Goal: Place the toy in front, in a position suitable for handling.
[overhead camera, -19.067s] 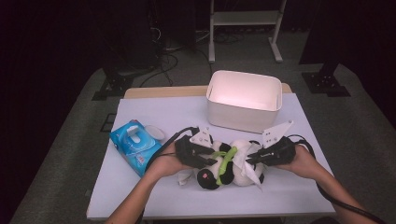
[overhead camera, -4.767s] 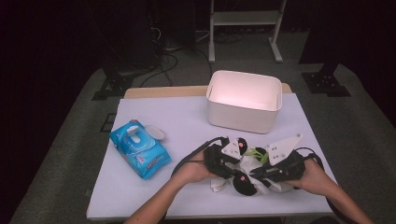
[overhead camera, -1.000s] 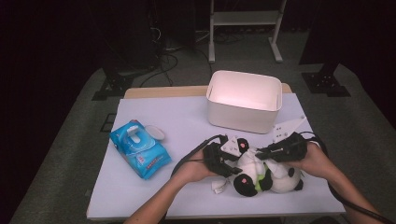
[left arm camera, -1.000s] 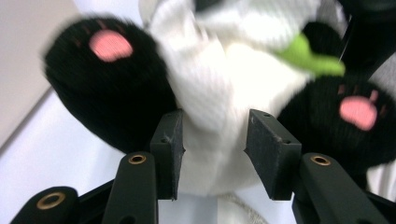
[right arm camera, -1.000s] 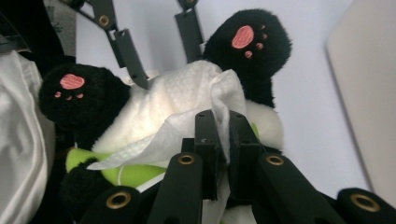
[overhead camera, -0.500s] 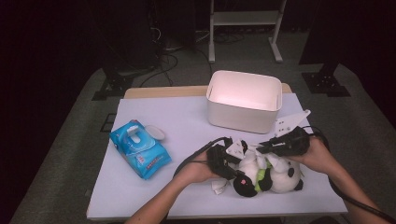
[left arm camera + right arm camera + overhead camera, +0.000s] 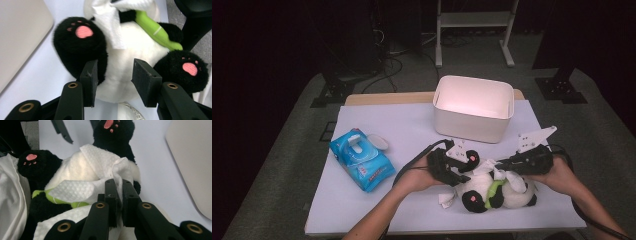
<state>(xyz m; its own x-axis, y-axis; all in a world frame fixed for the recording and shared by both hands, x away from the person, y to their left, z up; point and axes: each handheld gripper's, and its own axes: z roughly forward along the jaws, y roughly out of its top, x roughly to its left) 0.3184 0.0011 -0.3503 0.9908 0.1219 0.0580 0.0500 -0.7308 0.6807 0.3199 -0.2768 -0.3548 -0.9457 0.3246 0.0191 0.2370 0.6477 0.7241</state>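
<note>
In the high view, a plush panda lies on its back near the front edge of the surface, toward the right front corner. The left hand-held gripper reaches in from the panda's left side, and the right hand-held gripper comes in from the right, low over the toy's belly. A white tub stands just behind them, near the back edge. A blue pack of wipes with its flap open lies well apart, toward the left edge.

In the left gripper view, the left hand-held gripper has its jaws partly spread around the panda's white lower body. The left pad presses into the black leg with the pink paw, and the right pad sits close against the white fur; whether that one presses cannot be told. A green stalk lies across the belly, with a white wipe draped beside it.

In the right gripper view, the right hand-held gripper is closed, pinching a fold of the white wipe between its pads. The wipe lies spread over the panda's white belly, between the two black legs, and the green stalk shows beneath it. The tub's wall is at the right.
</note>
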